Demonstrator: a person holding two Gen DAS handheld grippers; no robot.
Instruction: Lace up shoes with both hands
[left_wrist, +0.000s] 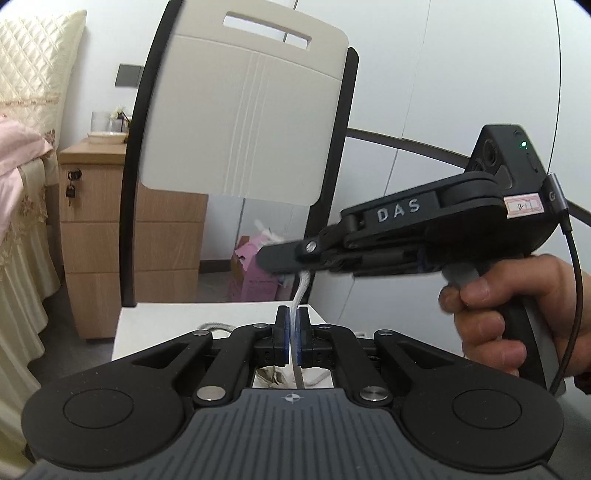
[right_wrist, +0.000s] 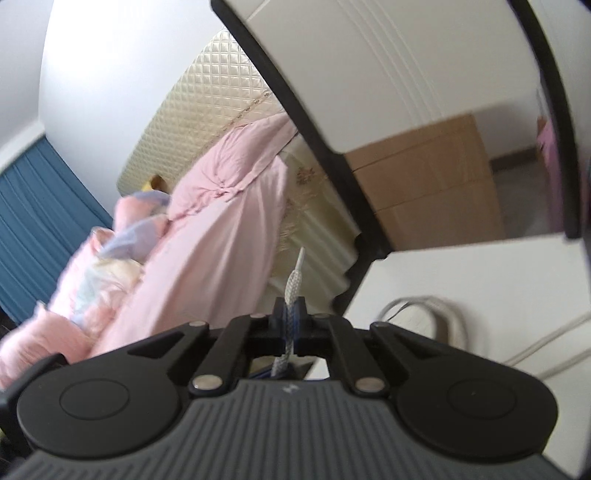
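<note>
A white shoelace (left_wrist: 300, 295) runs taut from between my left gripper's blue pads up to my right gripper (left_wrist: 275, 258), which comes in from the right, held by a hand. My left gripper (left_wrist: 294, 325) has a narrow gap between its pads, and the lace passes through it. In the right wrist view my right gripper (right_wrist: 290, 314) is shut on the lace (right_wrist: 291, 288), whose stiff tip (right_wrist: 301, 256) sticks out beyond the fingers. A bit of the beige shoe (left_wrist: 269, 376) shows below the left gripper's fingers; most of it is hidden.
A white table (left_wrist: 177, 325) carries a looped grey cable (right_wrist: 436, 306). A chair with a white back (left_wrist: 243, 118) and black frame stands behind it. A wooden drawer cabinet (left_wrist: 99, 240), a bed with pink bedding (right_wrist: 207, 236) and a pink box (left_wrist: 251, 273) lie beyond.
</note>
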